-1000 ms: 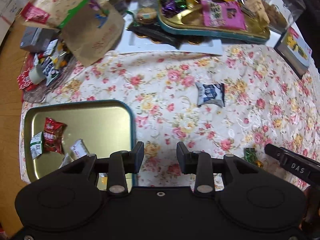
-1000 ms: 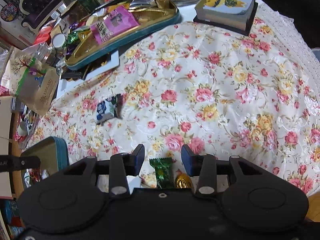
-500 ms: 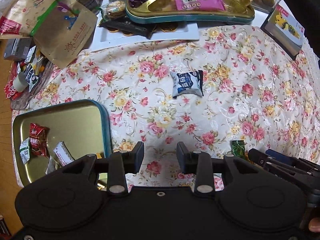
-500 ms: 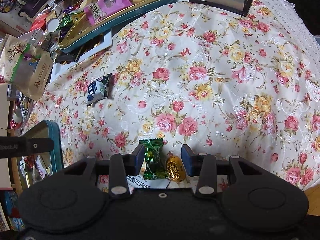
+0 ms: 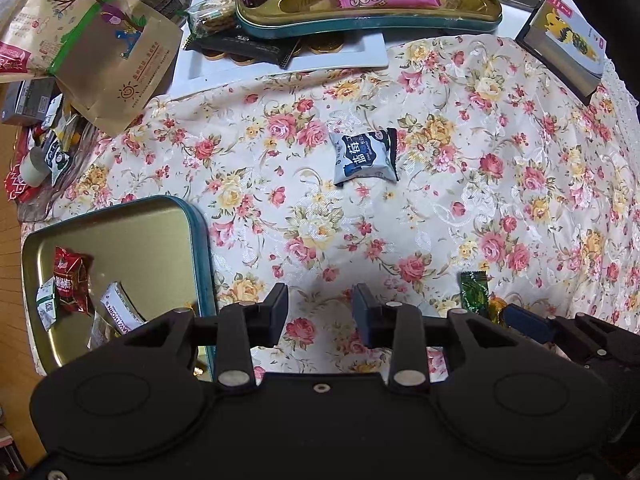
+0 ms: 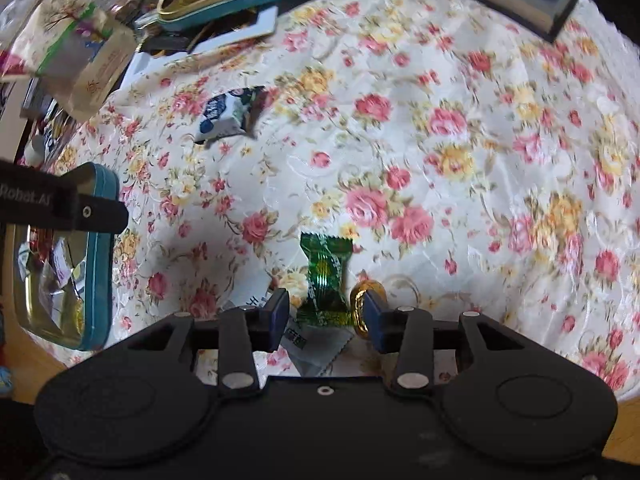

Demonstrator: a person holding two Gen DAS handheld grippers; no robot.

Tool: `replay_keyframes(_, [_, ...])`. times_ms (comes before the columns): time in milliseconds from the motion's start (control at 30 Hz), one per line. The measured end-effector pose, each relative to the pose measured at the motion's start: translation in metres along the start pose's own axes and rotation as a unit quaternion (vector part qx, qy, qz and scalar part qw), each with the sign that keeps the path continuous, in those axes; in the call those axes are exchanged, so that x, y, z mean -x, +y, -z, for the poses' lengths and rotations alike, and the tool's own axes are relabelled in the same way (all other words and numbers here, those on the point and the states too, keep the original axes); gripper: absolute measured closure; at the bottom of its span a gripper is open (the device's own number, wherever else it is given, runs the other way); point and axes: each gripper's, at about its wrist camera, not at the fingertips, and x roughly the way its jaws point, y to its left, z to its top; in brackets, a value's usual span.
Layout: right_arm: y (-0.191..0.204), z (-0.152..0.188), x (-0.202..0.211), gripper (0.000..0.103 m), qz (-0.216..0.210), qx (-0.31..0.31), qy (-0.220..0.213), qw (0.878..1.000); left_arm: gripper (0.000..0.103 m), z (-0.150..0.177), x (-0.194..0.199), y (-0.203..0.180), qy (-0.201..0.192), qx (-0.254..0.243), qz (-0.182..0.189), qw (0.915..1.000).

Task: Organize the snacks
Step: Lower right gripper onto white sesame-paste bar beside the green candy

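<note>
While my right hand-held gripper [image 6: 325,312] hangs low over the floral counter [image 6: 460,128] with its fingers spread, a green-wrapped candy [image 6: 326,276] lies between them at the lower centre of the right wrist view, and a gold-foil candy [image 6: 362,300] sits against the right finger. A white packet [image 6: 316,350] lies under both. My left hand-held gripper [image 5: 320,312] is spread too, holding nothing. Further up, a blue-and-white snack packet [image 5: 365,157] lies alone on the cloth. At lower left, the teal-rimmed gold tray [image 5: 200,248] holds a red packet [image 5: 71,280].
</note>
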Motion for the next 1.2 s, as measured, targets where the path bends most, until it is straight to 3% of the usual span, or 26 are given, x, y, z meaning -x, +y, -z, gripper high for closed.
replay_keyframes(167, [0.007,-0.001,-0.003,0.06,0.015,0.031,-0.009,0.999,0.059,0.0,0.0,0.0,0.0,0.0,0.0,1.0])
replay_keyframes(400, [0.002,-0.005,-0.002,0.06,0.024,0.026,-0.017,0.999,0.059,0.0,0.001,0.0,-0.001,0.0,0.0,1.0])
replay_keyframes(500, [-0.001,-0.008,-0.003,0.06,0.046,0.029,-0.024,0.998,0.059,0.0,0.001,-0.001,-0.002,-0.001,0.0,1.0])
replay_keyframes(633, [-0.02,-0.015,0.0,0.06,0.071,-0.021,-0.044,0.996,0.059,0.0,0.003,-0.002,-0.004,-0.003,0.001,1.0])
replay_keyframes(767, [-0.026,-0.018,0.008,0.06,0.039,-0.043,-0.049,0.997,0.059,0.0,0.005,-0.002,-0.01,-0.001,0.002,1.0])
replay_keyframes(867, [-0.016,-0.015,0.01,0.06,0.011,-0.026,-0.045,0.999,0.059,0.0,0.006,0.0,-0.012,0.005,0.005,0.9999])
replay_keyframes(1033, [-0.001,-0.01,0.005,0.06,0.006,0.009,-0.027,1.0,0.059,-0.001,0.008,0.008,-0.013,0.031,0.026,0.9991])
replay_keyframes(1200, [0.008,-0.003,0.01,0.06,-0.037,0.052,-0.015,0.998,0.059,-0.002,0.011,0.015,-0.023,0.055,0.032,0.9977])
